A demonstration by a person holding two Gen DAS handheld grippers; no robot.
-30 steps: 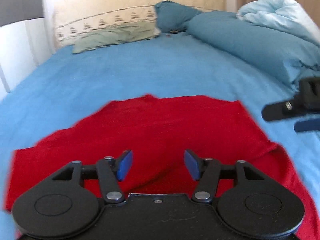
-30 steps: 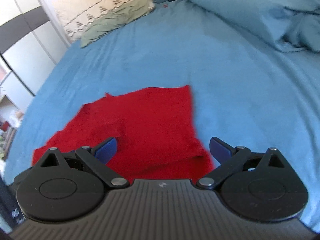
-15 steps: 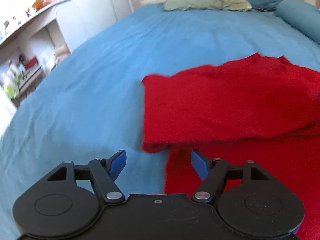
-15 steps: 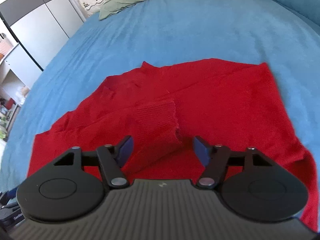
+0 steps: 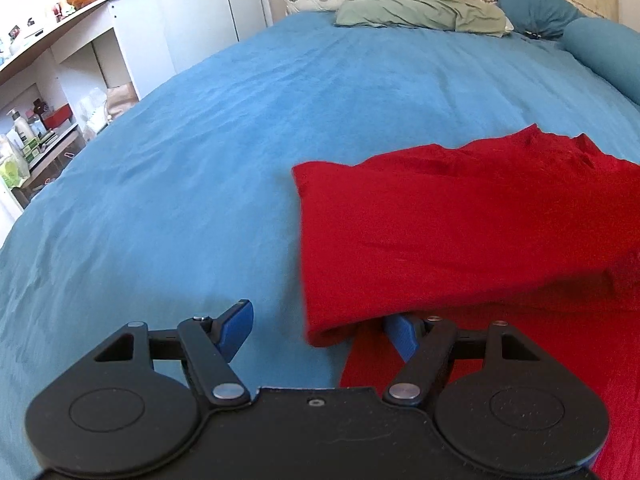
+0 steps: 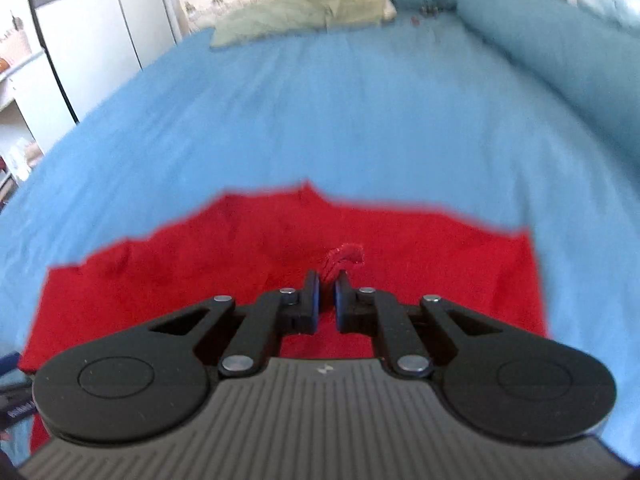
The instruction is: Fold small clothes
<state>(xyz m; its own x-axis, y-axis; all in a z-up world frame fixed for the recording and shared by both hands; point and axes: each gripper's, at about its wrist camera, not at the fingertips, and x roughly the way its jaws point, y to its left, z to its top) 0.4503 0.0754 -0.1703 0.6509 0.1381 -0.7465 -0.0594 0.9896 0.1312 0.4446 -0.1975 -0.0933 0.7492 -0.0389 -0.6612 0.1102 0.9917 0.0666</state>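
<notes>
A red knit garment (image 5: 460,224) lies on the blue bedspread (image 5: 200,160). In the left wrist view one part is folded over the rest, with a rolled fold edge near my left gripper (image 5: 320,330). That gripper is open, low at the fold's left corner; its right finger is partly hidden under the red fabric. In the right wrist view the garment (image 6: 200,280) lies spread out, and my right gripper (image 6: 326,300) is shut on a pinched tuft of the red garment, which sticks up between the pads.
Pillows (image 5: 420,12) and a headboard cushion sit at the far end of the bed. A rolled blue duvet (image 6: 560,60) runs along the right side. White shelves with bottles and clutter (image 5: 36,120) stand to the left of the bed.
My right gripper has closed from wide open onto a pinch of the red garment near its middle. My left gripper has stayed open and moved in closer to the fold's left corner.
</notes>
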